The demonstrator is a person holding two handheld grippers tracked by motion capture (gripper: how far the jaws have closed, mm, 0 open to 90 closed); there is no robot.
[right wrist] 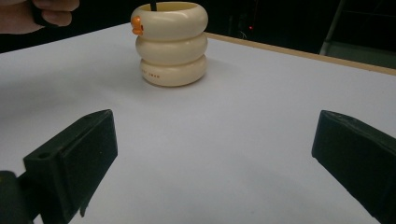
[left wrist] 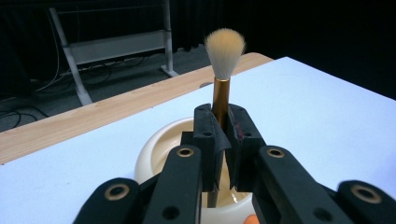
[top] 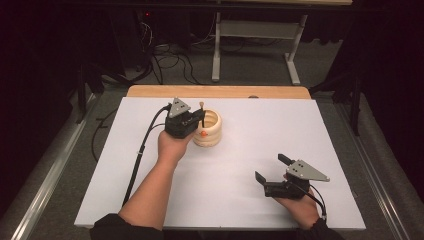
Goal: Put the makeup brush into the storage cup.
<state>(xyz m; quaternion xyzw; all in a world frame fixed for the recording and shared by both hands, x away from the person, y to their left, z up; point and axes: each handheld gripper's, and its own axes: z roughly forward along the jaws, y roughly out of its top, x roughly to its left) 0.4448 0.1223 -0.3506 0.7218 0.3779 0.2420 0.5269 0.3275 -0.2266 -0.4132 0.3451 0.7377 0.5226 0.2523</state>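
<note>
A cream holder shaped like three stacked rings [top: 210,129] [right wrist: 171,43] stands on the white table, with a small orange knob on its side. A makeup brush [left wrist: 223,79] with a copper ferrule and pale bristles stands upright over the holder's mouth [left wrist: 163,140], its dark handle end reaching down inside. My left gripper [top: 197,122] [left wrist: 223,135] is shut on the brush's ferrule, right above the holder. My right gripper [top: 272,167] [right wrist: 215,158] rests near the table's front right, jaws wide open and holding nothing, facing the holder from a distance.
The white tabletop [top: 250,145] has a wooden edge [top: 220,91] at the back. Beyond it, on the floor, stand a metal table frame [top: 255,45] and loose cables [top: 170,62]. The left forearm [top: 152,190] crosses the near-left part of the table.
</note>
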